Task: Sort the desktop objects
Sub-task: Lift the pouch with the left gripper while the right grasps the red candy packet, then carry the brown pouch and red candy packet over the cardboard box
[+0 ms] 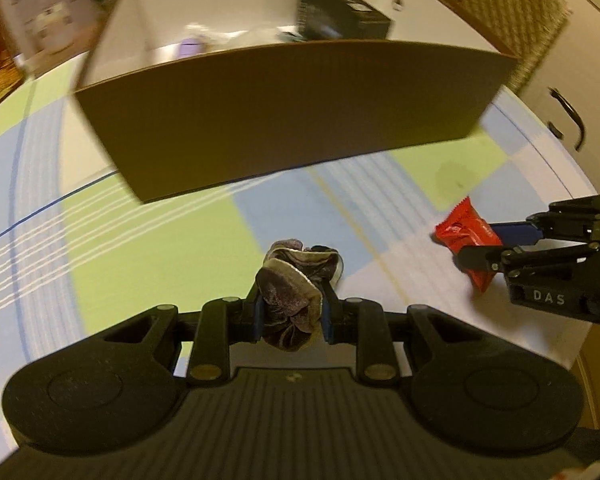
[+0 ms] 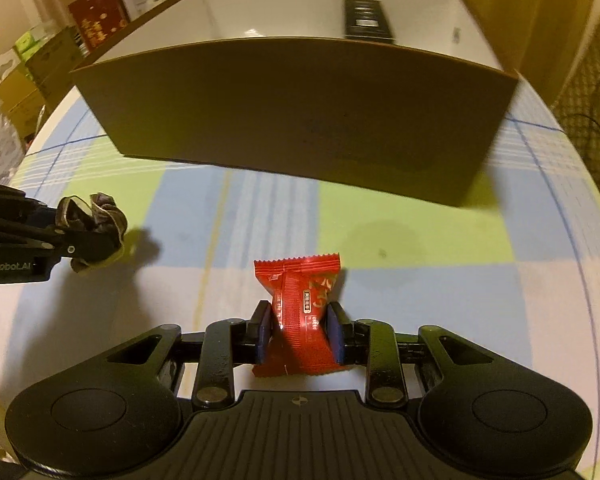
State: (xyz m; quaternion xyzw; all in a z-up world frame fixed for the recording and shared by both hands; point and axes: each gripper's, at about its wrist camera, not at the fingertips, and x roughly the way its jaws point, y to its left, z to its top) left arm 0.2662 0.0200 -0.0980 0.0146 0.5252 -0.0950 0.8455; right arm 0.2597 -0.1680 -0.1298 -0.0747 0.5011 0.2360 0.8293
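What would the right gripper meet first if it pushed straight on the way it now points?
Probably the checked tablecloth in front of the brown box, since the right gripper, clamped on the red snack packet, points steeply down. Depth is unclear.

Scrunchie (image 1: 294, 294): crushed velvet cloth, soft sheen, wrinkled; snack packet (image 2: 302, 312): glossy red plastic film, crimped ends. Box (image 2: 300, 116): matt brown cardboard outside, smooth white lining inside. Tablecloth (image 2: 260, 216): smooth checked sheet, slightly shiny; left gripper (image 1: 292, 312) and right gripper (image 2: 302, 330): matt black plastic, blue pads, metal pivot pins.
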